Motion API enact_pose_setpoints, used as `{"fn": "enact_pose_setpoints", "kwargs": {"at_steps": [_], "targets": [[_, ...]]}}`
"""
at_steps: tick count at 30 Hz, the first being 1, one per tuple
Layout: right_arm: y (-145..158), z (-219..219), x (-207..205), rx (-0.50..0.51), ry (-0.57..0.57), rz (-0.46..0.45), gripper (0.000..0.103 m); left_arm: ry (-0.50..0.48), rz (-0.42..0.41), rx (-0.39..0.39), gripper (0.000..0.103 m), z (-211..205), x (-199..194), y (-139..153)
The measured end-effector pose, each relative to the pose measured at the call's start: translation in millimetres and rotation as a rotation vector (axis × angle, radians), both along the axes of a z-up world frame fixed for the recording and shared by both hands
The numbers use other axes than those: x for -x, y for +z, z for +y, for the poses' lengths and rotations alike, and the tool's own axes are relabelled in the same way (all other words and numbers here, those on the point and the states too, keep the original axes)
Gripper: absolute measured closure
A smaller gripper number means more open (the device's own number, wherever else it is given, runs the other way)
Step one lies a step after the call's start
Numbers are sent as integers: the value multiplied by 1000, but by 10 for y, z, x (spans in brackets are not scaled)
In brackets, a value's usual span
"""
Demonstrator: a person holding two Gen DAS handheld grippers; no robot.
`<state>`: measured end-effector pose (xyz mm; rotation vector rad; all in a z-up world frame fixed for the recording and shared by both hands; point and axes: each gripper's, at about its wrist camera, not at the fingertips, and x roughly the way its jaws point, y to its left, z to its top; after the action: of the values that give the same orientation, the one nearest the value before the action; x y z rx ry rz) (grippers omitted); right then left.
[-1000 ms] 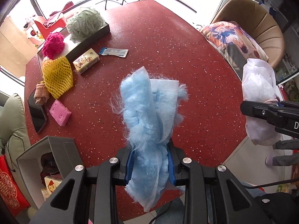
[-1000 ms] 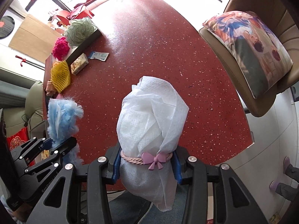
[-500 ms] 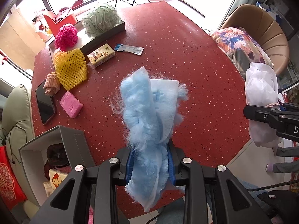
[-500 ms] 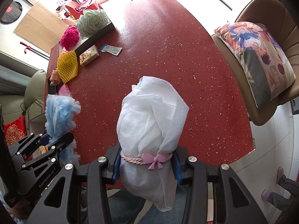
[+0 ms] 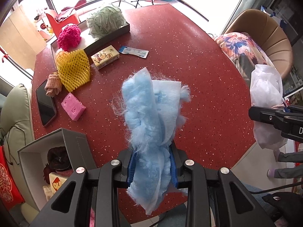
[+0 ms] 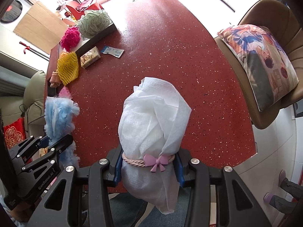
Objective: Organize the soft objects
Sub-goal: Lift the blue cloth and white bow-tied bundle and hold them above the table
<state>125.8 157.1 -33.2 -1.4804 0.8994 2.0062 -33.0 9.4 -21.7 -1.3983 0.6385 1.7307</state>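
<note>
My left gripper (image 5: 152,167) is shut on a fluffy blue duster cloth (image 5: 149,113), held above the near edge of the red speckled table (image 5: 189,60). My right gripper (image 6: 148,167) is shut on a white fabric bundle (image 6: 153,117) tied with a pink cord and bow (image 6: 156,161), also over the near edge. Each gripper shows in the other's view: the white bundle (image 5: 265,94) at the right, the blue duster (image 6: 58,117) at the left. A yellow foam net (image 5: 73,70), pink sponge (image 5: 73,106), magenta pompom (image 5: 69,36) and green bath puff (image 5: 106,21) rest on the table's left side.
A dark tray (image 5: 113,34) at the far left holds the puff and pompom. An open grey box (image 5: 56,151) with items stands at the near left. A phone (image 5: 45,104), tissue pack (image 5: 105,56), sachet (image 5: 134,51) and beige cloth (image 5: 54,84) lie nearby. A cushioned chair (image 6: 265,60) stands right.
Both views have slid so that the table items sit further right and nearer in frame; both held objects stay clamped unchanged.
</note>
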Motion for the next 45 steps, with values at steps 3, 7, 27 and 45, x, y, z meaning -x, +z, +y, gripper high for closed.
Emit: {"fn": "enact_pose_setpoints", "kwargs": {"at_steps": [3,7,27,45], "targets": [[20,-40,6,-13,4,-3,56,-2,-2,-5,71,-13,18,-2],[24,-95,-37,-21,-7,-13,56,-20,-7,-11,72,-29,-13,-26],[-26,-400,-129,-55,2,-71,56,5,-21,-29,72,-319,-112,-95],[-103,-134,-500,-20,78,-25,56,63,20,31,72,-119,-592,41]]}}
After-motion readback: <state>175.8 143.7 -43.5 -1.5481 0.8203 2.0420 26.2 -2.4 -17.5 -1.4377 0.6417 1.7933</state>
